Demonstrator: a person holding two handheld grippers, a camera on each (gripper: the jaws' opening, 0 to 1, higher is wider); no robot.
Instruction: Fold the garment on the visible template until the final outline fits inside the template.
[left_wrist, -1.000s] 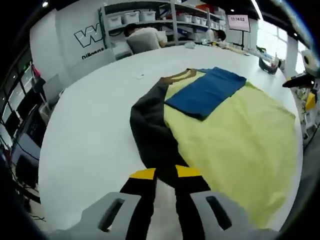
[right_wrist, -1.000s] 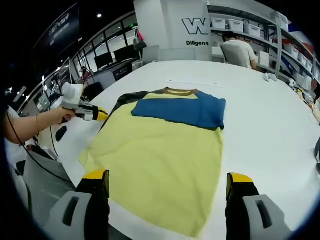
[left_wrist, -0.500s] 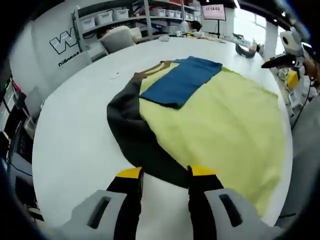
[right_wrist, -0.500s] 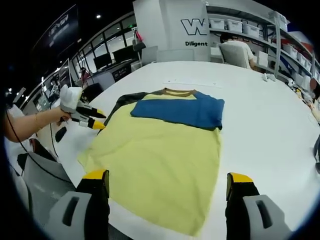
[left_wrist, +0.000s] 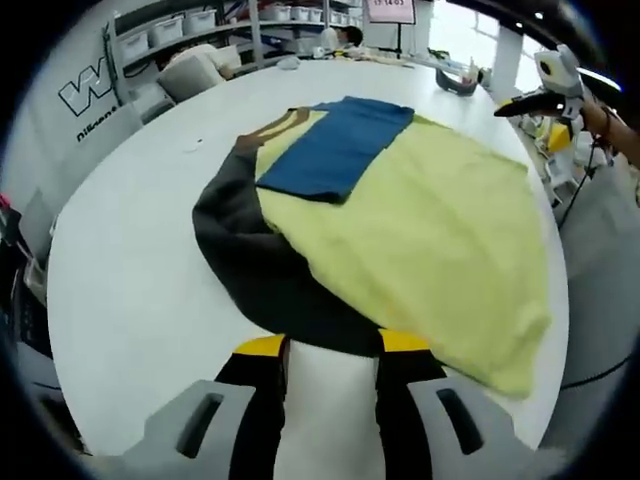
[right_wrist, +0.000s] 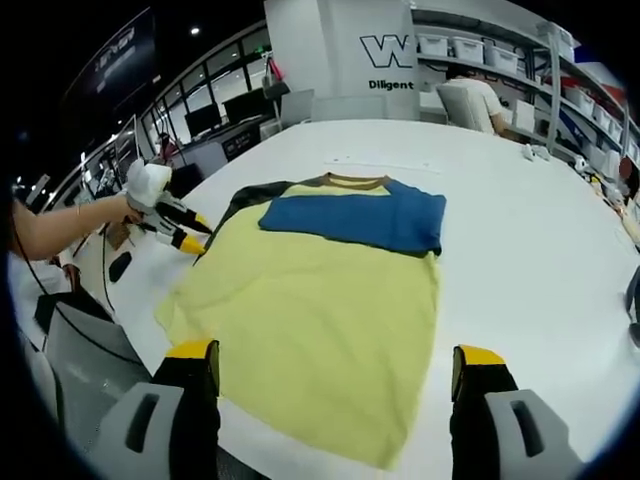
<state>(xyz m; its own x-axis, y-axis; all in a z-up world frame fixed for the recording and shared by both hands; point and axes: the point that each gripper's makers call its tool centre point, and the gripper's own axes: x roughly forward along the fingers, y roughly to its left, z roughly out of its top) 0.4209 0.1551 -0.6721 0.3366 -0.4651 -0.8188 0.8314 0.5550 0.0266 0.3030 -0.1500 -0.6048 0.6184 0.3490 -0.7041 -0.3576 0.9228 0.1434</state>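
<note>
Yellow shirt (right_wrist: 320, 320) lies flat on the white table (right_wrist: 520, 230), collar away from me, w/ the blue sleeve (right_wrist: 355, 218) already folded across the chest. The dark sleeve (left_wrist: 270, 270) on the other side is not folded yet; it spreads out on the table beside the yellow body, so I judge it is the next part to bring in. I cannot make out a template outline under the cloth.

My left gripper (left_wrist: 328, 350) sits low, just at the edge of that dark sleeve, jaws a little apart and holding nothing. I think it is placed there to pinch the sleeve end and carry it over the chest, same as the blue one.

My right gripper (right_wrist: 335, 365) hovers at the hem side, jaws wide apart, also nothing in them, prob. waiting so it does not disturb the fabric.

Far off, shelves w/ bins (right_wrist: 480, 50) and a seated person (right_wrist: 470, 100).
</note>
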